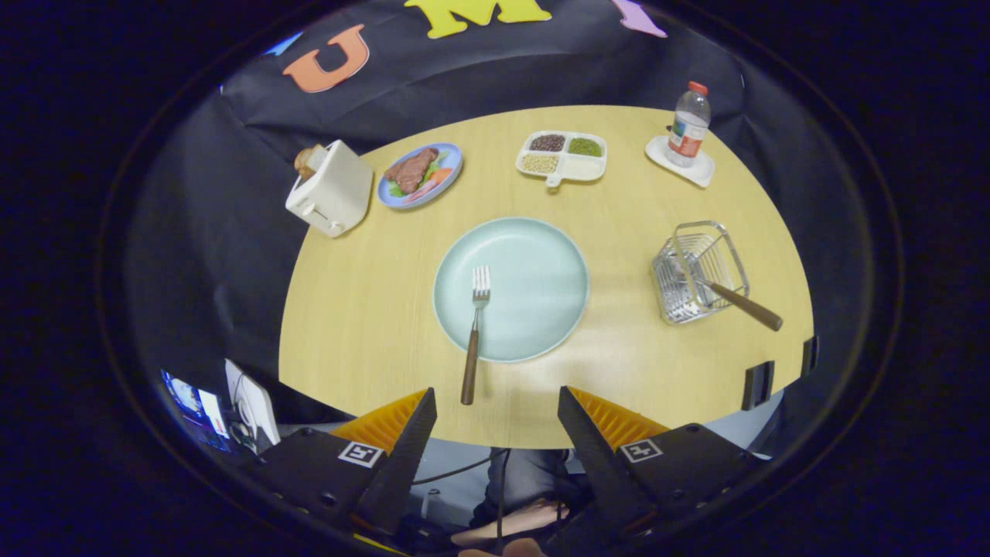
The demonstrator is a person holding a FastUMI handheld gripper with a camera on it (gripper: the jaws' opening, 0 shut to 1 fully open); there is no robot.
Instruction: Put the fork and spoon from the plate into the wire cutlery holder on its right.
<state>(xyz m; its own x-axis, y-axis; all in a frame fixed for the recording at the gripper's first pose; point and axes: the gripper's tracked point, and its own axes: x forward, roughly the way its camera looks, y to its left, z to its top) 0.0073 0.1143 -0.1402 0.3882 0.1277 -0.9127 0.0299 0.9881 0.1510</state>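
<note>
Spoon (pixel 735 300) sits in the wire cutlery holder (pixel 700 271); fork (pixel 474 334) lies across the plate (pixel 534 263); gripper (pixel 495 402) fingers spread, holding nothing.

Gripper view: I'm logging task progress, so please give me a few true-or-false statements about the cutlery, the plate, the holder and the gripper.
1. The fork lies with its tines on the plate. True.
2. The spoon is still on the plate. False: it sits in the wire cutlery holder, handle sticking out.
3. The gripper is shut on the fork. False: its fingers are open, holding nothing, with the fork handle's end just ahead between them.
4. The holder stands to the plate's right. True.
</note>
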